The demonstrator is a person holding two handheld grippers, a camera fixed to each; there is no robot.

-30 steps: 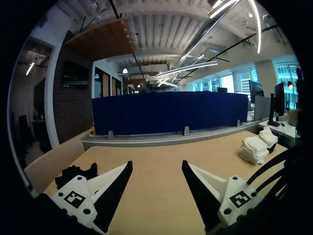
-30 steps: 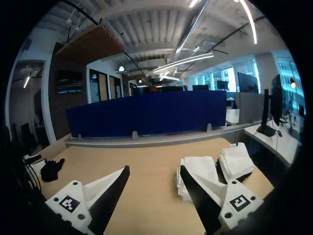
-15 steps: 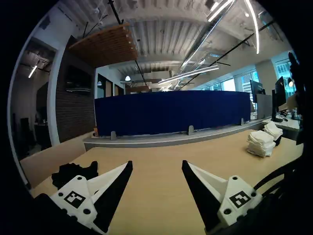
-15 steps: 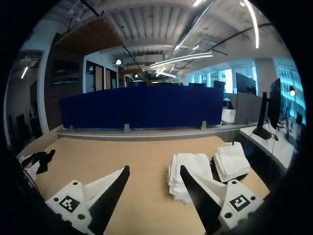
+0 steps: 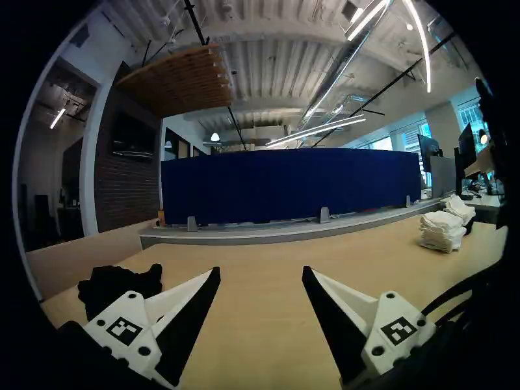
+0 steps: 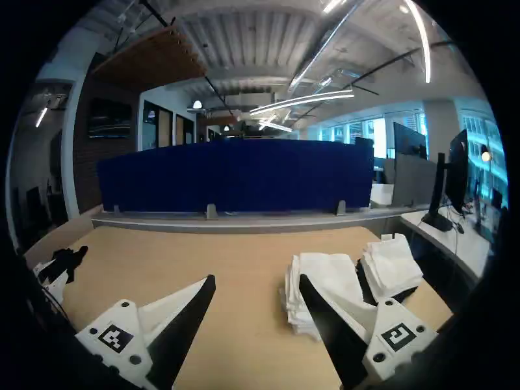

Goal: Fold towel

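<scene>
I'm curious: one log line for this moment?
left claw: open, empty | right claw: open, empty | towel stacks: on table, ungrasped

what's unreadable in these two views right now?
- Left gripper view: black cloth, lower part behind the left gripper's finger; what it is unclear.
- Right gripper view: near towel stack, front corner behind the right gripper's finger; towel count unreadable.
- Right gripper view: dark object under the far stack, mostly covered.

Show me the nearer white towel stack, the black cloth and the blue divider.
nearer white towel stack (image 6: 333, 274), right gripper view, top towel's face.
black cloth (image 5: 112, 288), left gripper view, middle of the crumpled heap.
blue divider (image 6: 234, 175), right gripper view, centre of the panel.
</scene>
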